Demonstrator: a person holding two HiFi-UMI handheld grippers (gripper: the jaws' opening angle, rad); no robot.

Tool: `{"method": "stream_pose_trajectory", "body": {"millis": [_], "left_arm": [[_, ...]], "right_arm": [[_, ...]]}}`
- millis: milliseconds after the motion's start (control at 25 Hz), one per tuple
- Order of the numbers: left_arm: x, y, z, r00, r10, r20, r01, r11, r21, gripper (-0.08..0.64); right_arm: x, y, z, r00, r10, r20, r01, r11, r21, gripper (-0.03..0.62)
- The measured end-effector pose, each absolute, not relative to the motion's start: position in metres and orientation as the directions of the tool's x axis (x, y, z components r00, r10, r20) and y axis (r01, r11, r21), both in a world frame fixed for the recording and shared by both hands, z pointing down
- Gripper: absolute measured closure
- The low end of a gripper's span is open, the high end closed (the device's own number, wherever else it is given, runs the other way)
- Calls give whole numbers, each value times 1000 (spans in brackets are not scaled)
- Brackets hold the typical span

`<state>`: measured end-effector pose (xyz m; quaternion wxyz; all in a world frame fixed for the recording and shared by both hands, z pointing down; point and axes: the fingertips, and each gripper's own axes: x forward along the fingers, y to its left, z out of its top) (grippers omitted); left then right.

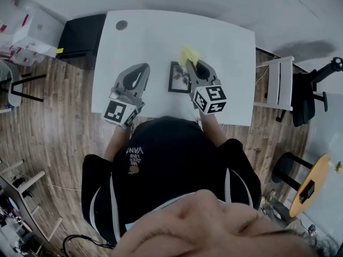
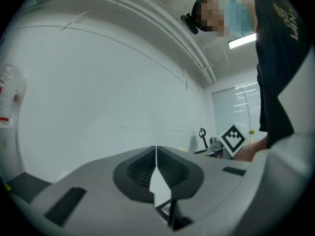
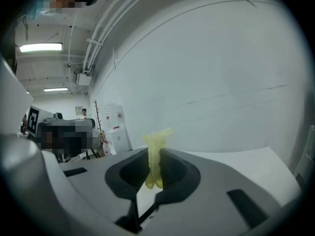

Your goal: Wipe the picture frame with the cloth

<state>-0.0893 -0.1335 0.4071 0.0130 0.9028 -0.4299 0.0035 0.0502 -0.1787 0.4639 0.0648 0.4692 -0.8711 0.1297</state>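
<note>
Right gripper (image 3: 154, 157): jaws closed on a small bunched yellow cloth (image 3: 156, 140), pinched in its middle so a tuft stands proud of the tips. This is probably deliberate, as the free tuft gives a soft wiping face ahead of the hard jaws. Left gripper (image 1: 143, 67): jaws shut together with nothing between them, held over bare white rectangular table (image 1: 150, 33) to the left of the work, apart from it. I read this as parked, or in reserve to steady the frame if it slides. The small dark-bordered picture frame with a plant print (image 1: 178, 77) sits near the table's middle, between the two grippers. It appears to lie flat, face up, though the tilt is not certain from above. In the head view the right gripper overlaps the frame's right edge and the cloth shows just past its far right corner. Contact between cloth and frame cannot be confirmed, and the right gripper view shows wall and table but no frame. Judgement: cloth is secured, and wiping is either about to begin or at the end of a stroke.
</note>
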Motion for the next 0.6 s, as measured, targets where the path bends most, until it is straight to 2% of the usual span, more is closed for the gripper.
{"method": "stream_pose_trajectory", "body": {"millis": [600], "left_arm": [[-91,-138,417,618,-784,51,-786,-618,24,543]], "right_arm": [[40,-186,525,-563,-746,356,-825,532,-189,548]]}}
